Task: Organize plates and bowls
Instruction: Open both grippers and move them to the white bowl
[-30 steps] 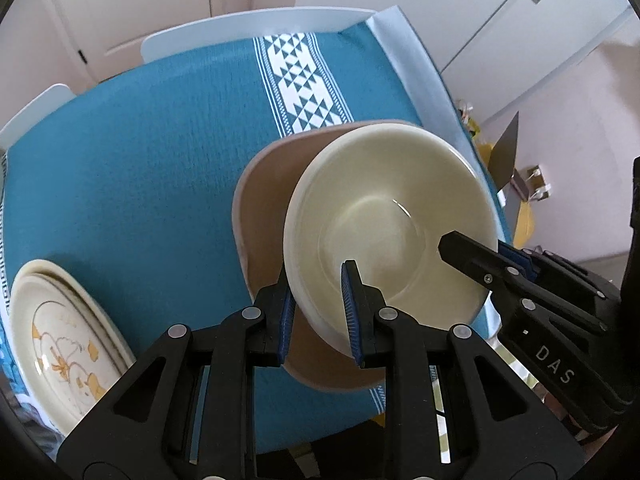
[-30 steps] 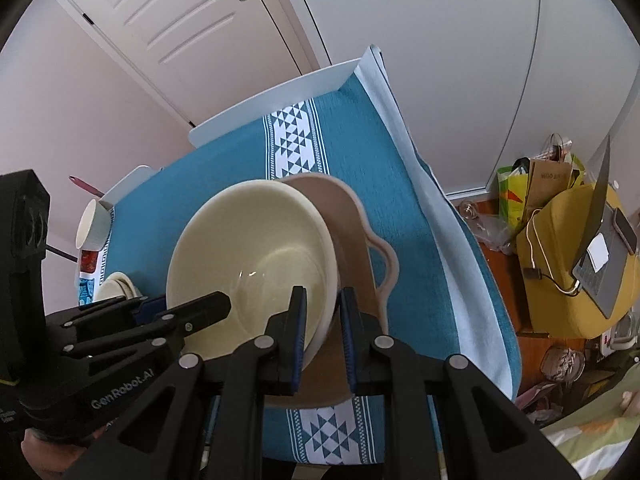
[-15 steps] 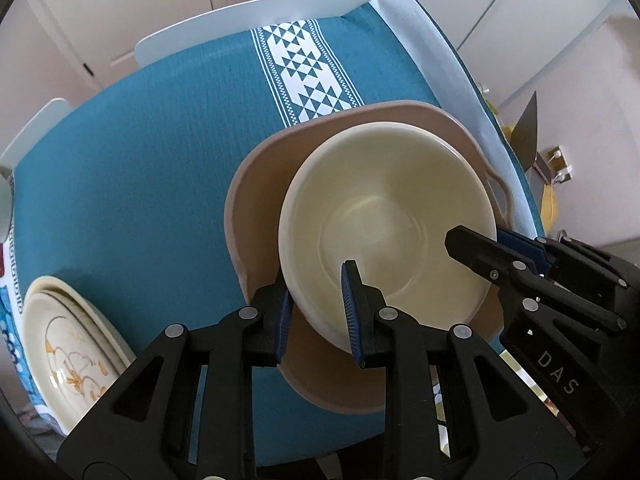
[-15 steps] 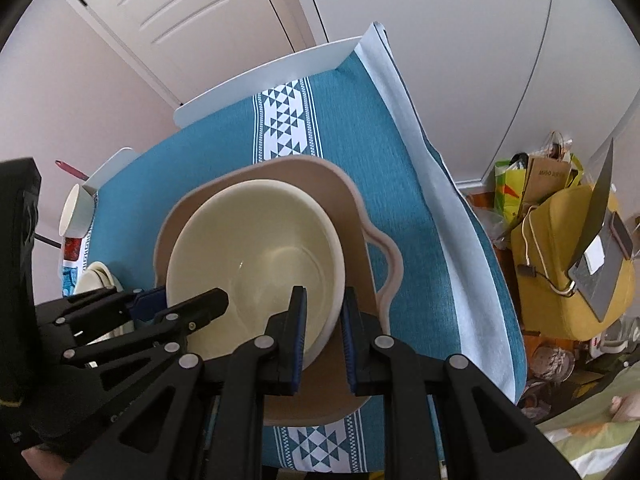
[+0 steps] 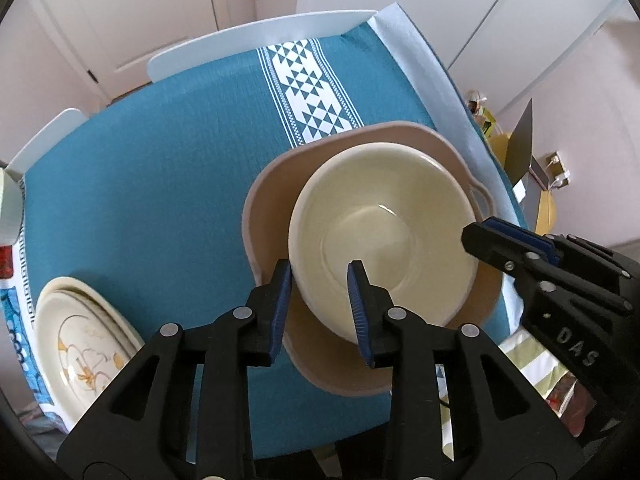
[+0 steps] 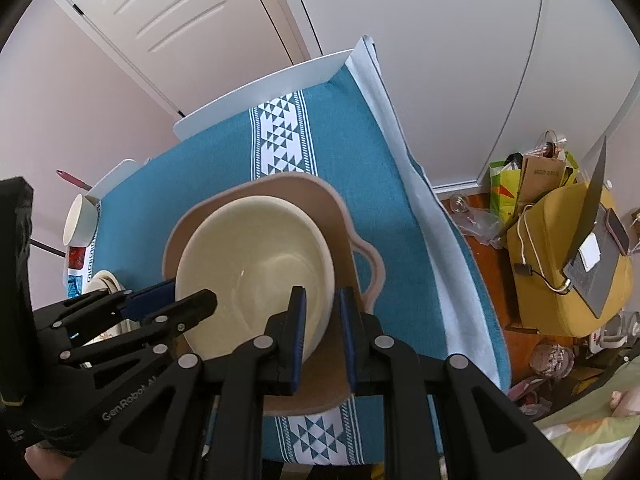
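Open cloth beyond the dishes
We see bare tablecloth [image 5: 160, 168] ahead and left; the bowl [image 5: 384, 240] in its dish [image 5: 272, 208] and stacked plates [image 5: 76, 340] block nearer ground

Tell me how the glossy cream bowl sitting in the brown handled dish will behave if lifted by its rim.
The glossy cream bowl looks glazed ceramic, so probably rigid, fairly heavy and slippery. The left gripper and right gripper straddle opposite rim sections with jaws apart; a one-sided lift would likely tilt it. A slip could chip it against the brown handled dish.
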A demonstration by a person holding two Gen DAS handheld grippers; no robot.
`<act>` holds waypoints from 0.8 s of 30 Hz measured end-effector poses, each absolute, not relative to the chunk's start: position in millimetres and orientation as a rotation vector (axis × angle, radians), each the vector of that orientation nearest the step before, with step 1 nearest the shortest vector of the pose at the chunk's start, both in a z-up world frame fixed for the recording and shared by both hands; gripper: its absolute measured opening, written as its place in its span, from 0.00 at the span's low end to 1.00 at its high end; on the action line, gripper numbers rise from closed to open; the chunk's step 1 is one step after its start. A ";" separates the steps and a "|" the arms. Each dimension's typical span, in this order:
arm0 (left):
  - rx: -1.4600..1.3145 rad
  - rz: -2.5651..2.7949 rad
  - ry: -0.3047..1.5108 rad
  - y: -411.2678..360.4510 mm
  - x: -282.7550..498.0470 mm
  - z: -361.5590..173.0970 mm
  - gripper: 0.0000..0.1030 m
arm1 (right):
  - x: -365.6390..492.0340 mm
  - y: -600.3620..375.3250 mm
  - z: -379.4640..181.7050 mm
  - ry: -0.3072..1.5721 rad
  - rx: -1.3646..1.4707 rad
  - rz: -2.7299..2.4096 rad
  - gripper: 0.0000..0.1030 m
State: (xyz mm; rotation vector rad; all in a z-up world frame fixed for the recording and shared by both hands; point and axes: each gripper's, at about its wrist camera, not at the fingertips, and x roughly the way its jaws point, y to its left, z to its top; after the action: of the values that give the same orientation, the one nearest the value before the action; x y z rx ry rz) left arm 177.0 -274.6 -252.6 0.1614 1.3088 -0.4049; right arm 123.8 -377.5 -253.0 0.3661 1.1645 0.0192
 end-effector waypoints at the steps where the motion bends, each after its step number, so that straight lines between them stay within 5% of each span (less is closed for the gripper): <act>1: 0.145 -0.414 1.296 -271.9 175.2 -244.0 0.26 | 121.0 -379.2 -245.2 1.147 0.376 0.027 0.15; 9: 0.054 -0.394 1.066 -230.0 161.3 -151.9 0.26 | 123.2 -372.5 -165.3 0.987 0.322 0.133 0.15; 10: 0.038 -0.373 1.016 -219.0 157.6 -137.3 0.30 | 125.9 -367.5 -153.9 0.965 0.308 0.159 0.15; 12: 0.041 -0.301 0.916 -197.2 150.1 -112.9 0.60 | 133.5 -350.4 -131.8 0.925 0.283 0.242 0.15; 13: 0.045 -0.261 0.877 -188.5 147.5 -104.2 0.86 | 136.4 -342.0 -124.3 0.910 0.273 0.275 0.15; 17: -0.004 -0.129 0.756 -138.4 138.3 -73.1 0.95 | 151.5 -296.1 -100.3 0.856 0.201 0.435 0.18; 21: -0.109 0.030 0.753 -74.7 138.0 -63.2 0.99 | 170.0 -247.8 -85.3 0.806 0.132 0.547 0.92; 24: -0.226 0.106 0.766 -24.3 144.5 -64.6 0.99 | 188.6 -204.8 -78.2 0.807 0.048 0.619 0.92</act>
State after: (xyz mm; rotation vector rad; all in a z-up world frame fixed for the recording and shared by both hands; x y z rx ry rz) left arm 144.5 -24.3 -64.6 -0.2262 0.7655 0.1060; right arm 188.6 -204.8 -78.2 0.0479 0.8074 0.6194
